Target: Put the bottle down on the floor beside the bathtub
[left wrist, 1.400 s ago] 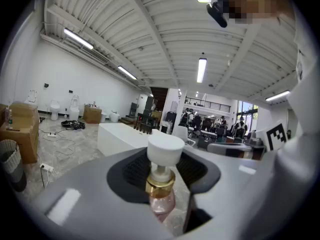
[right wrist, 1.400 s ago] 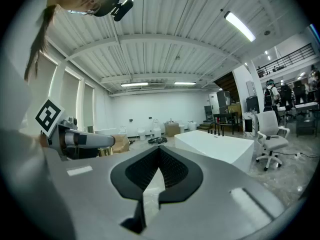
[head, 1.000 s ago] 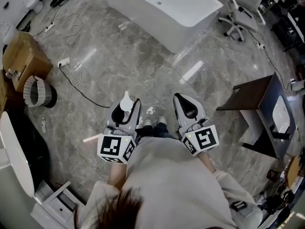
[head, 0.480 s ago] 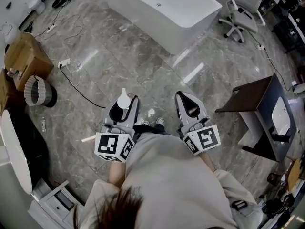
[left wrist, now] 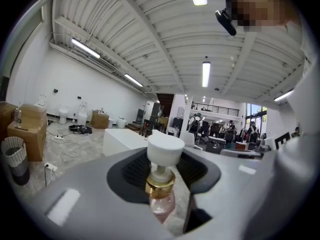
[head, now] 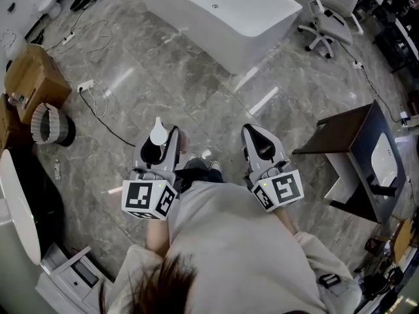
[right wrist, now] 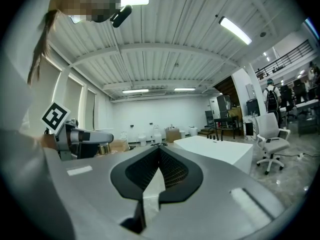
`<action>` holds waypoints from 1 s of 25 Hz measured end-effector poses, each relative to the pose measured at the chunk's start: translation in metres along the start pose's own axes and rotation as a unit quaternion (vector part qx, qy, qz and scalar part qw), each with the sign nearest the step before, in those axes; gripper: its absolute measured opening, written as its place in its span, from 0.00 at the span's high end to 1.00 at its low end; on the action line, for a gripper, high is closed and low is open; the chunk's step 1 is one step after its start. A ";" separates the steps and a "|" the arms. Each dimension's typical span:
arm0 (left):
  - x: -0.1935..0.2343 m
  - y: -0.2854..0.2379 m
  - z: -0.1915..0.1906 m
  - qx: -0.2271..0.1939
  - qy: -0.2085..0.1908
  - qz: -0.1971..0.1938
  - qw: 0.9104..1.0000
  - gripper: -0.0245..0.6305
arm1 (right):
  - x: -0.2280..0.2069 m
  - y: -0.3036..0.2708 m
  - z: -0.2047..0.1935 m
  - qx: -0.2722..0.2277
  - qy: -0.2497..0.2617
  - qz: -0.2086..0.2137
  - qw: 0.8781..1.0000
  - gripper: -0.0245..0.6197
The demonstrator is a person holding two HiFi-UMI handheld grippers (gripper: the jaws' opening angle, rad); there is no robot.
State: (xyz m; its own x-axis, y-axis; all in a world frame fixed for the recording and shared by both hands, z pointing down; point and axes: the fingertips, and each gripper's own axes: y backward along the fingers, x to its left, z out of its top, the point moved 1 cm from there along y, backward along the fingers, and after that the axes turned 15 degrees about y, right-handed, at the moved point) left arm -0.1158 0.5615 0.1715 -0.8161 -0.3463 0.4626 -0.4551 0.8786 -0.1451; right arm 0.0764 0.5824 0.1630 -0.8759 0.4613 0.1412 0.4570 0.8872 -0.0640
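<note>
My left gripper (head: 159, 150) is shut on a small bottle (head: 157, 135) with a white round cap, held upright in front of the person's body. In the left gripper view the bottle (left wrist: 161, 203) shows a gold collar and a clear pink body between the dark pads of the left gripper (left wrist: 164, 170). My right gripper (head: 258, 146) is level with it on the right, and its jaws meet with nothing between them (right wrist: 159, 150). The white bathtub (head: 222, 18) stands on the grey marble floor well ahead, apart from both grippers. It also shows as a bathtub (left wrist: 125, 140) in the distance.
On the left are a cardboard box (head: 31, 77), a wire bin (head: 49, 124) and a black cable with a power strip (head: 88, 87). A white office chair (head: 330, 12) stands right of the tub. A dark table (head: 347, 129) is at the right.
My left gripper with the bottle has shifted left and a little forward in the head view. The right gripper has hardly moved.
</note>
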 end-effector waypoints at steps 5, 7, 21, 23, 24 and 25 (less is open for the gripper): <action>0.011 -0.007 0.004 0.004 0.007 0.002 1.000 0.65 | -0.002 -0.011 -0.005 0.011 -0.006 -0.004 1.000 0.96; 0.018 -0.013 0.007 0.006 0.010 -0.001 1.000 0.65 | -0.002 -0.020 -0.006 0.016 -0.007 -0.009 1.000 0.96; 0.084 -0.081 0.048 0.045 0.003 -0.047 0.998 0.65 | -0.004 -0.127 0.004 0.024 -0.023 -0.047 0.998 0.96; 0.094 -0.088 0.053 0.048 0.004 -0.054 0.997 0.65 | -0.004 -0.138 0.004 0.025 -0.026 -0.053 0.998 0.96; 0.098 -0.091 0.055 0.048 0.003 -0.056 0.997 0.65 | -0.004 -0.143 0.004 0.025 -0.026 -0.056 0.998 0.96; 0.102 -0.093 0.057 0.048 0.003 -0.058 0.997 0.65 | -0.004 -0.147 0.004 0.025 -0.027 -0.060 0.998 0.96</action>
State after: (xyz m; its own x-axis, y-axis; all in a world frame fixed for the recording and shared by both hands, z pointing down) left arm -0.1768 0.4258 0.1820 -0.7545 -0.4410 0.4860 -0.5781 0.7972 -0.1739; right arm 0.0117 0.4505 0.1678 -0.9314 0.3508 0.0974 0.3416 0.9346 -0.0993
